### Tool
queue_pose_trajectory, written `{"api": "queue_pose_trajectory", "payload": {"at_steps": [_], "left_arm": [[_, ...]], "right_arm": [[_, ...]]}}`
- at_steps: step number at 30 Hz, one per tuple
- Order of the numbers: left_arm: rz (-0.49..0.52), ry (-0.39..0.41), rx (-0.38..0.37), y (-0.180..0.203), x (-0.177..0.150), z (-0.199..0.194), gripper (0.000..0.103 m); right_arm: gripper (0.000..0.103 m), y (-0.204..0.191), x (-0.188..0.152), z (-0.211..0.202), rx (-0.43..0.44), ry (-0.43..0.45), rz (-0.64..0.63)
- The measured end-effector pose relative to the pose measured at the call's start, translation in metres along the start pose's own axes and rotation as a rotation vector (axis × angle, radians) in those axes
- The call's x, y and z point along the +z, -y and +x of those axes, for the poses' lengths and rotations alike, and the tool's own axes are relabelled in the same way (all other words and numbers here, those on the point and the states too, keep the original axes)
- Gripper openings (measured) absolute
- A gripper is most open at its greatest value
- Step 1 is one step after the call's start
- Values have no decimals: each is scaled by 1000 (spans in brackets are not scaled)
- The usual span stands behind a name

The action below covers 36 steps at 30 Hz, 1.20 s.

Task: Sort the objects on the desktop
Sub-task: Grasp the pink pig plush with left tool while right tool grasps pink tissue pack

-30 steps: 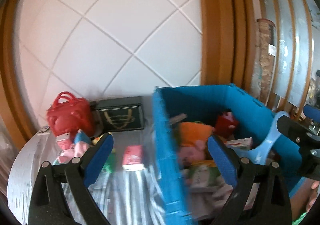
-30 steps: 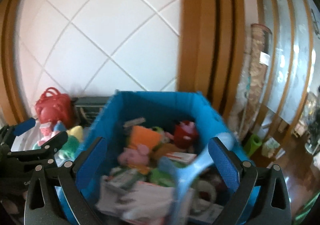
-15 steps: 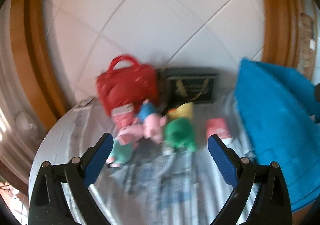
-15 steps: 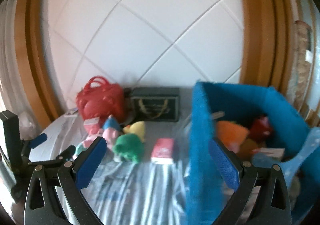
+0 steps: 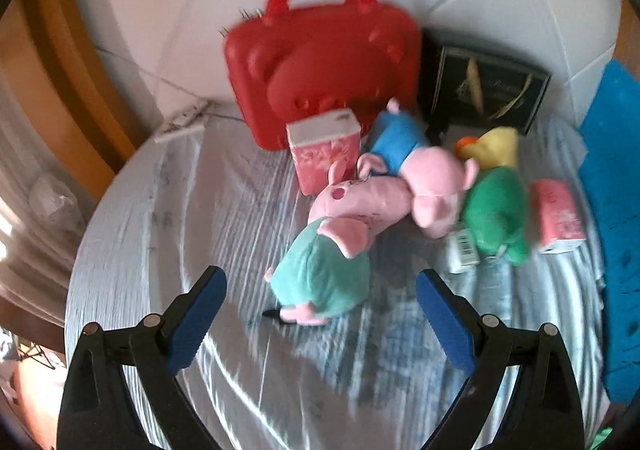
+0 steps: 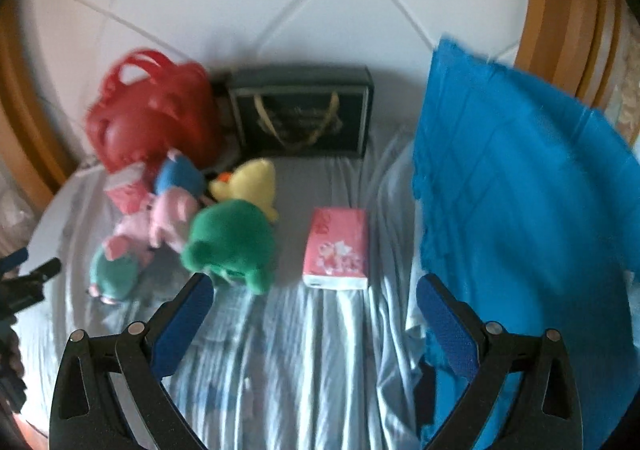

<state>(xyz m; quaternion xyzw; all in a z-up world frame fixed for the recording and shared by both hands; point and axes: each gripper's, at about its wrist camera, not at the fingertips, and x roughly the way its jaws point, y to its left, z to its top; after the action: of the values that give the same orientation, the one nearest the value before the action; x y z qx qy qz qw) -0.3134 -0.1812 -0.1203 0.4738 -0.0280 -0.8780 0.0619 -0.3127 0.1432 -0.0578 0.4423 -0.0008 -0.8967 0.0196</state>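
Soft toys lie in a heap on the round table: a pink pig in a teal dress [image 5: 324, 274] [image 6: 114, 270], a pink pig in a blue shirt [image 5: 416, 162], a green plush [image 5: 496, 210] [image 6: 232, 238] and a yellow duck [image 6: 252, 182]. Two pink tissue packs [image 5: 324, 158] [image 6: 338, 246] lie among them. My left gripper [image 5: 316, 314] is open, just in front of the teal-dress pig. In the right wrist view my right gripper [image 6: 314, 314] is open, nearer me than the tissue pack and the green plush. The blue bin [image 6: 528, 210] stands to the right.
A red handbag [image 5: 320, 62] [image 6: 152, 114] and a dark box with gold lettering [image 5: 484, 90] [image 6: 300, 118] stand against the white tiled wall. A white power strip [image 5: 180, 122] lies at the table's left edge. Wrinkled plastic sheeting [image 6: 300, 350] covers the table.
Both grippers swung left, away from the blue bin, and came down closer to the toys. The left one now sits right by the teal-dress pig. Both stay open.
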Motion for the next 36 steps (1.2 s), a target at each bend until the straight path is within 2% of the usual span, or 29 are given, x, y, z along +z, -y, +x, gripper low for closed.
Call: {"api": "queue_pose_trajectory", "payload": {"at_steps": [4, 10, 16, 21, 23, 25, 26, 30, 36], "left_arm": [[75, -140, -4, 9, 26, 63, 97], [158, -278, 17, 22, 47, 130, 97], [216, -387, 31, 34, 51, 170, 97], [250, -436, 26, 45, 49, 189, 96], [232, -436, 4, 43, 46, 190, 81], [222, -413, 7, 40, 44, 183, 74], [222, -403, 6, 39, 43, 179, 71], [197, -350, 16, 29, 36, 152, 69], [106, -137, 12, 11, 20, 63, 67]], "right_arm": [[103, 6, 14, 64, -26, -111, 14], [103, 10, 31, 154, -78, -272, 1], [103, 26, 35, 227, -93, -431, 53], [103, 29, 35, 259, -73, -479, 64], [103, 24, 34, 266, -73, -493, 51], [102, 20, 32, 267, -76, -493, 28], [90, 19, 31, 266, -85, -491, 17], [89, 18, 26, 246, -86, -466, 10], [89, 9, 20, 166, -68, -301, 10]]}}
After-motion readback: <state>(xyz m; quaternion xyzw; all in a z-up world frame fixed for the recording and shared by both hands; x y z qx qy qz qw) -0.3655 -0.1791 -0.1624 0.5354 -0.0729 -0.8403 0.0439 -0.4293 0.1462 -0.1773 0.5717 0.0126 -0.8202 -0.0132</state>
